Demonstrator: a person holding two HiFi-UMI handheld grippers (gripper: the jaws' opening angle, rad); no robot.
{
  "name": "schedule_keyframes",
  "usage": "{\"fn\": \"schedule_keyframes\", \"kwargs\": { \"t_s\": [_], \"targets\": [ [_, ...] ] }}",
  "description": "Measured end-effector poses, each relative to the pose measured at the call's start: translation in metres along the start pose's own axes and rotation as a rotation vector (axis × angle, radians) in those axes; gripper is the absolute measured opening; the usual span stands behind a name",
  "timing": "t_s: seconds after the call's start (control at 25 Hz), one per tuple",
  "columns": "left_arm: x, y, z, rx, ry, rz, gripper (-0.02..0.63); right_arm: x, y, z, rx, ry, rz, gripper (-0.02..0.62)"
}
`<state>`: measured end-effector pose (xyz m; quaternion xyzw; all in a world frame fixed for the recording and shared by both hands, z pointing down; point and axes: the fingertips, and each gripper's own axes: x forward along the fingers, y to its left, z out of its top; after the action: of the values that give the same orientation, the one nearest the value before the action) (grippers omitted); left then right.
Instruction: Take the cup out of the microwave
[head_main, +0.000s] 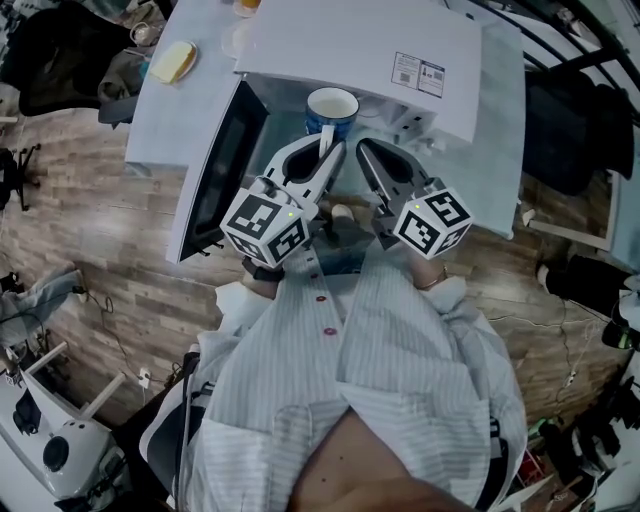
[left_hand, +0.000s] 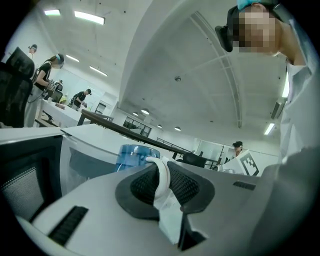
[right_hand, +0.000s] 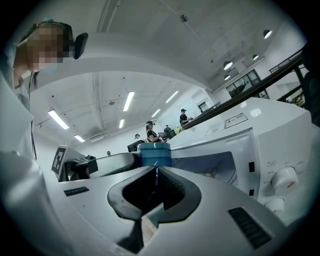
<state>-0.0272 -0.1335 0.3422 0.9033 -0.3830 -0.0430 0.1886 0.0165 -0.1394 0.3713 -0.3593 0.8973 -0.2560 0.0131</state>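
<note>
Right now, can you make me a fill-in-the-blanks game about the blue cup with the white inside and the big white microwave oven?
1. The left gripper is shut on the blue cup's curved white ____.
2. The white microwave's dark-windowed door stands ____.
3. The right gripper's jaws are together and hold ____.

Missing words: handle; open; nothing.

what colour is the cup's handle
White handle on a blue cup; shows best in the left gripper view.
</note>
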Motion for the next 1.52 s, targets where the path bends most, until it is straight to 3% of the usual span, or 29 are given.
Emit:
{"fn": "schedule_keyframes", "kwargs": {
  "t_s": [0.56,1.52],
  "targets": [
    [0.004,-0.014,0.012,0.011,-0.024,-0.037,0.061,-0.011,-0.006,0.014,-0.012,-0.03,-0.016,0.038],
    [-0.003,-0.007,0.011,0.004,-0.017,-0.028,0.061,-0.004,0.0,0.009,-0.004,-0.013,-0.008,0.035]
  ]
}}
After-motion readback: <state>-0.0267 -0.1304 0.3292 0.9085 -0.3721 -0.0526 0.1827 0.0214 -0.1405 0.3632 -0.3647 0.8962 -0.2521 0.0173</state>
